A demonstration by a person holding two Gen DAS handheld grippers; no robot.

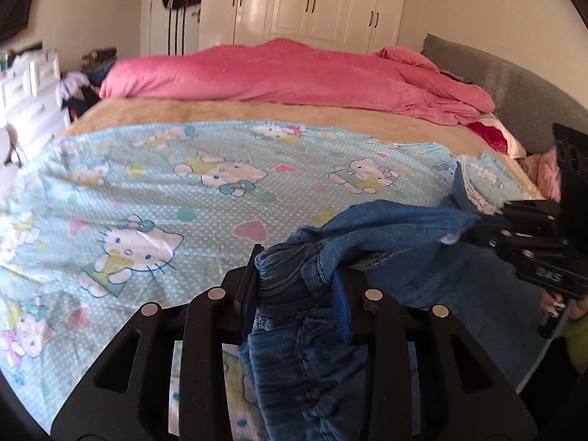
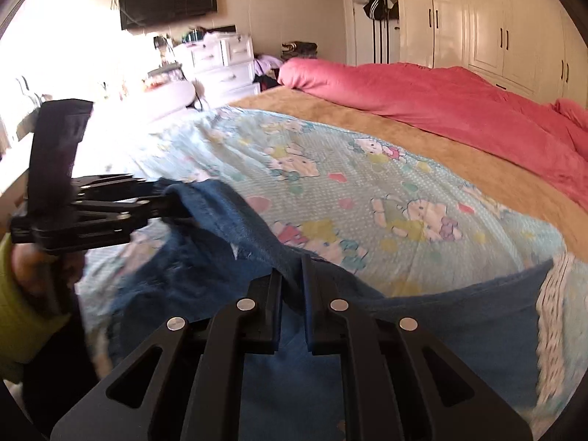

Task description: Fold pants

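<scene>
— Pants, blue denim ones (image 1: 404, 228), where?
— Lifted over the cartoon-cat bedsheet (image 1: 183, 169), bunched waistband clenched in left tongs (image 1: 294, 275) (right tongs (image 2: 292, 279) pinch another fold).

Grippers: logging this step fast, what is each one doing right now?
Left gripper: closed on a bunched part of the jeans.
Right gripper: closed on a fold of the jeans.

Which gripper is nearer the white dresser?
Left. The left gripper holds the jeans on the side toward the white dresser; the right gripper grips them farther along the bed, away from it.
</scene>
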